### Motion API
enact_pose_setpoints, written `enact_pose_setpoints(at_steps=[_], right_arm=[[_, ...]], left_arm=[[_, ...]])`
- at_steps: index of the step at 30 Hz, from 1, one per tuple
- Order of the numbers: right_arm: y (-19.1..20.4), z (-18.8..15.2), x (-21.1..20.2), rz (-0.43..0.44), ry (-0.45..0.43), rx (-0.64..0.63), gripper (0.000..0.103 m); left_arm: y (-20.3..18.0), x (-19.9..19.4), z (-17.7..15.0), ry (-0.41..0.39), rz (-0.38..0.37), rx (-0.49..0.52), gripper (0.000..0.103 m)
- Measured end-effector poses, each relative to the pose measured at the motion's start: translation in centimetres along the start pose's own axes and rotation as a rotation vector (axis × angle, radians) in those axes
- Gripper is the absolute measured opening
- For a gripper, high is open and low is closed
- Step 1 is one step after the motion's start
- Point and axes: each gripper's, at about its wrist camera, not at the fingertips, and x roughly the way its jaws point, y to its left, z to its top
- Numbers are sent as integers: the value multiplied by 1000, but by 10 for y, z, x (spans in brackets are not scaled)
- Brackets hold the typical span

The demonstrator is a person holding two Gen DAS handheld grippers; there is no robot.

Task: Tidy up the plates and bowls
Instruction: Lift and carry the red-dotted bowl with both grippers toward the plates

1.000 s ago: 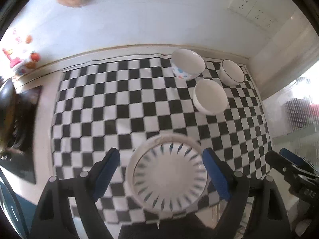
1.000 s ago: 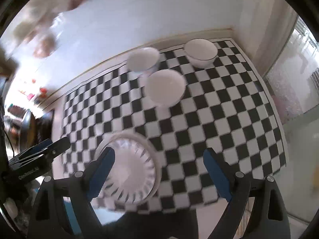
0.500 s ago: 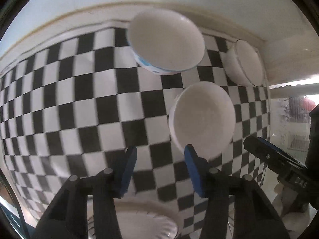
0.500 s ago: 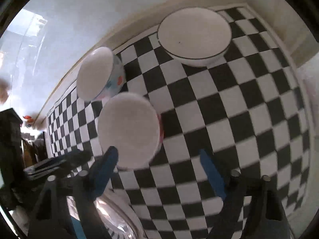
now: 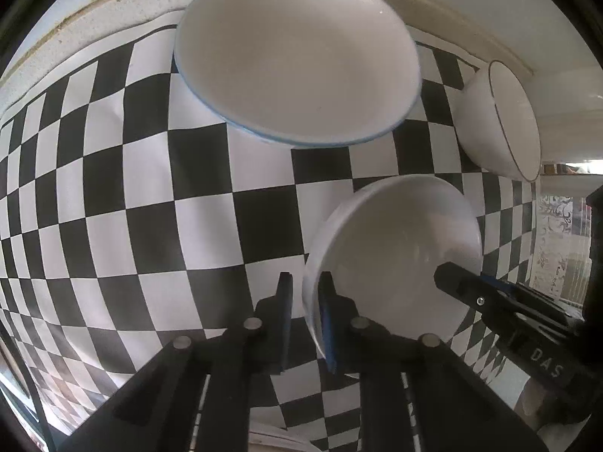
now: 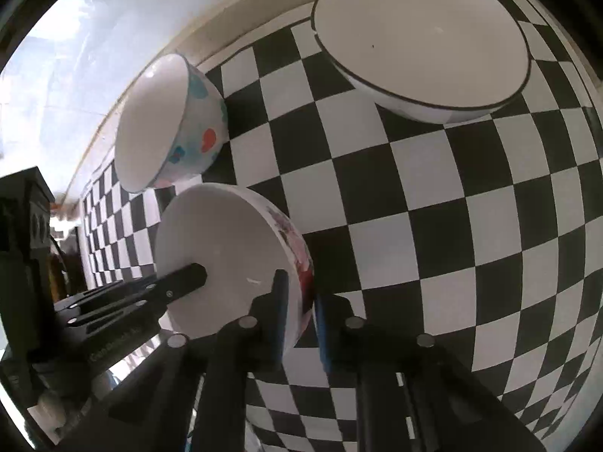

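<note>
1. Left wrist: left gripper, wide over the plate a second ago, now pinches the near bowl rim, lower centre.
2. Right wrist: right gripper has also closed on that bowl.
3. Lift looks next; two bowls wait above.

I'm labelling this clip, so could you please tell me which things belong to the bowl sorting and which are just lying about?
Part of the job: floral bowl, clamped at its rim by the left gripper and the right gripper; spotted bowl; black-rimmed bowl.
Just there: checkered mat; wall.
</note>
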Motion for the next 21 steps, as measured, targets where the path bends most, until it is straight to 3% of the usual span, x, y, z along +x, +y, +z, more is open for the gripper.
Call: enact_pose_setpoints(at_steps=[12,21], right_arm=[[-1,-11,-6,9,-7,-6,10],[-9,-40,-33,-3,-45,-34,10]], left_arm=[[-11,-5,-1,-21,23,7,9],[-35,-12,-29,-38,43,54,9]])
